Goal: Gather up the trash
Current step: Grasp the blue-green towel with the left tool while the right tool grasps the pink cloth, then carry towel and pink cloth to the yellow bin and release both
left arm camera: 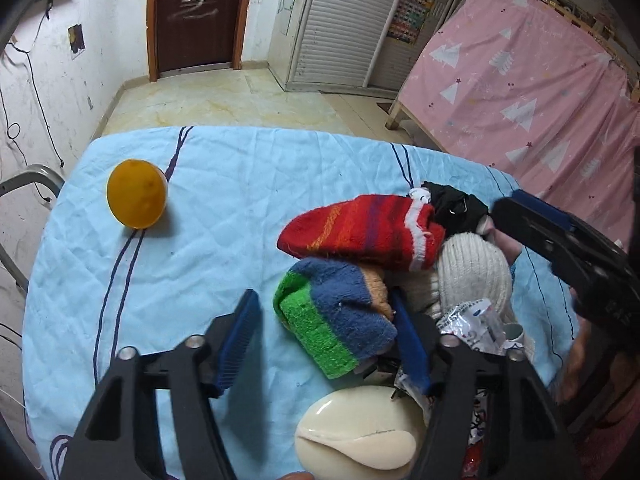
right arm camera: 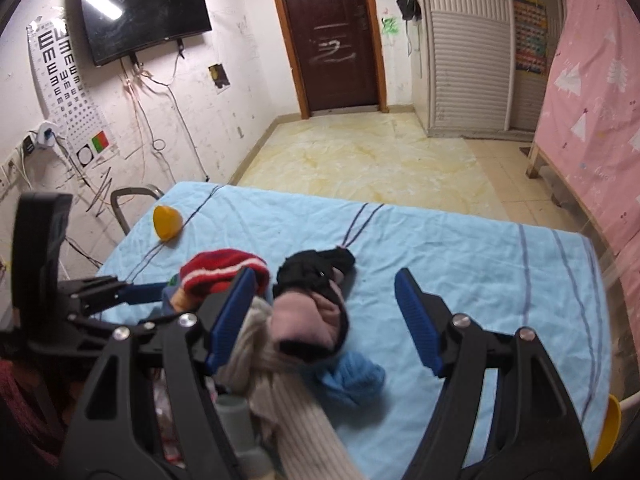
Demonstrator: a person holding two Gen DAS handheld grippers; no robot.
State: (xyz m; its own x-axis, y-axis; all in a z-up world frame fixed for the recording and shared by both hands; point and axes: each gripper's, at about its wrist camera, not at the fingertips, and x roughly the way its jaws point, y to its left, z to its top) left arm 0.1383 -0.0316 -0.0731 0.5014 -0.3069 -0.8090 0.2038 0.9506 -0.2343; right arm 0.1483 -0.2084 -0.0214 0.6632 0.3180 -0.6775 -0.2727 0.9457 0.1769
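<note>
both jaws stand apart and hold nothing. from the left gripper (left arm camera: 324, 344), the yellow bowl (left arm camera: 137, 194) is at ten o'clock on the worktop (left arm camera: 224, 184), the green-blue sock (left arm camera: 334, 318) at twelve, the crinkled foil wrapper (left arm camera: 474, 326) at two. this wrapper looks light, thin and slippery; pinch a raised fold. the right gripper (right arm camera: 324, 324) hovers above the sock pile (right arm camera: 308, 320).

Scuffed white wall (right arm camera: 224, 128), mounted TV (right arm camera: 144, 12), dark wooden door (right arm camera: 328, 36), cream tiled floor (right arm camera: 360, 156), pink curtain (right arm camera: 592, 112)

Yellow bowl (left arm camera: 137, 194) on blue cloth (left arm camera: 224, 184); socks (left arm camera: 362, 236) heaped nearby.
</note>
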